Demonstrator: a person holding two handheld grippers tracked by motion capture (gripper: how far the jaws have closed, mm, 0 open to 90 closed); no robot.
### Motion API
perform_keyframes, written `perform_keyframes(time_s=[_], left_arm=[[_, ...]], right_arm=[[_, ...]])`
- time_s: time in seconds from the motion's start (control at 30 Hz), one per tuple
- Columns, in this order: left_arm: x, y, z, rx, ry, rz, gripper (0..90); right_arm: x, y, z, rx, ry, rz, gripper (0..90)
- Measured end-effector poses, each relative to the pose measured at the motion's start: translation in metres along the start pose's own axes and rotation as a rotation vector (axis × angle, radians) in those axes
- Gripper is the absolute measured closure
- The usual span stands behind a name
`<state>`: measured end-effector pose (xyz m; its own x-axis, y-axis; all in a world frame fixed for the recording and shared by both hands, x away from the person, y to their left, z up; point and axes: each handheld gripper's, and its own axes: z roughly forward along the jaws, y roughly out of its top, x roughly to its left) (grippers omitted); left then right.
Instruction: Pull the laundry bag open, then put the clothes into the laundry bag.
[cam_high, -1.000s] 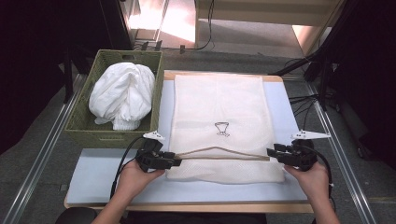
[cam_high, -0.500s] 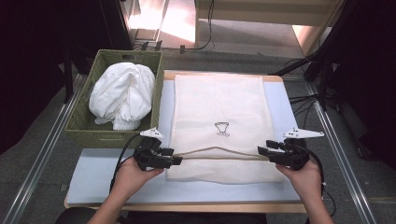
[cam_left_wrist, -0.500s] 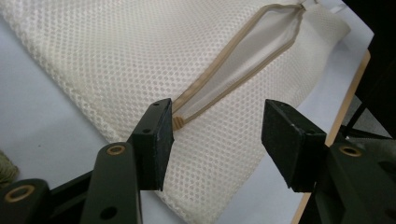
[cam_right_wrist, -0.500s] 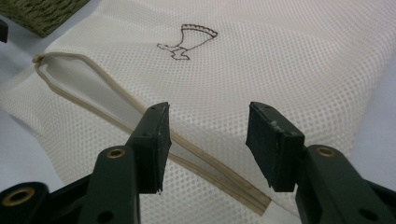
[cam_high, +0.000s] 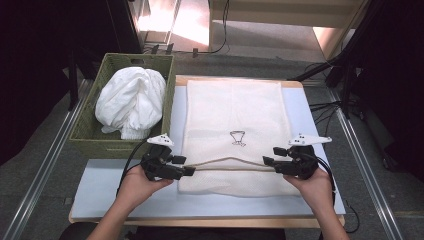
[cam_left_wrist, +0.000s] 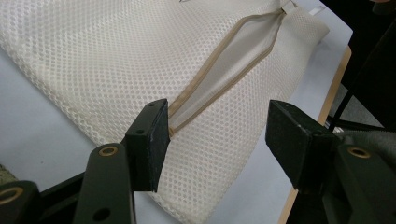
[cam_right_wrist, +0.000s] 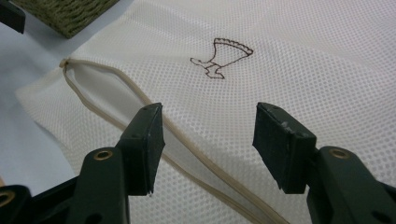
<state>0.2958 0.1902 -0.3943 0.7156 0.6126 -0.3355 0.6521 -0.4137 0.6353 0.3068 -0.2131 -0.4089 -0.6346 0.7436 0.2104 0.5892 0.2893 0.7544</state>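
Black claws (cam_high: 189, 171) (cam_high: 268, 162); brass screws; white three-cornered plates; black cables.

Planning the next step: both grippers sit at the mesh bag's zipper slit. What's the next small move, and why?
Probably close the left gripper on the upper tan edge of the slit and lift. Both grippers have just been opening; nothing is pinched between the fingers of either. The mesh bag lies flat, its slit gaping slightly, and white laundry waits in the basket. The right gripper could hold the other end.
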Motion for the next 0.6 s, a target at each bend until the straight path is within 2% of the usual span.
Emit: perform_keyframes(time_s=[0.17, 0.27, 0.33, 0.43, 0.6], left_arm=[[0.002, 0.001, -0.004, -0.010, 0.004, -0.003, 40.5], [0.004, 0.001, -0.007, -0.024, 0.008, -0.008, 40.4], [0.005, 0.000, -0.009, -0.028, 0.010, -0.012, 40.4], [0.006, 0.000, -0.009, -0.028, 0.012, -0.013, 40.4], [0.005, -0.001, -0.009, -0.032, 0.008, -0.009, 40.4]], right_arm=[[0.009, 0.008, 0.008, -0.002, 0.024, -0.006, 43.8], [0.015, 0.014, 0.017, 0.002, 0.025, -0.032, 44.2], [0.017, 0.019, 0.021, 0.001, 0.033, -0.023, 44.4], [0.020, 0.023, 0.024, -0.014, 0.043, -0.032, 44.6], [0.026, 0.022, 0.025, -0.002, 0.049, -0.055, 44.6]])
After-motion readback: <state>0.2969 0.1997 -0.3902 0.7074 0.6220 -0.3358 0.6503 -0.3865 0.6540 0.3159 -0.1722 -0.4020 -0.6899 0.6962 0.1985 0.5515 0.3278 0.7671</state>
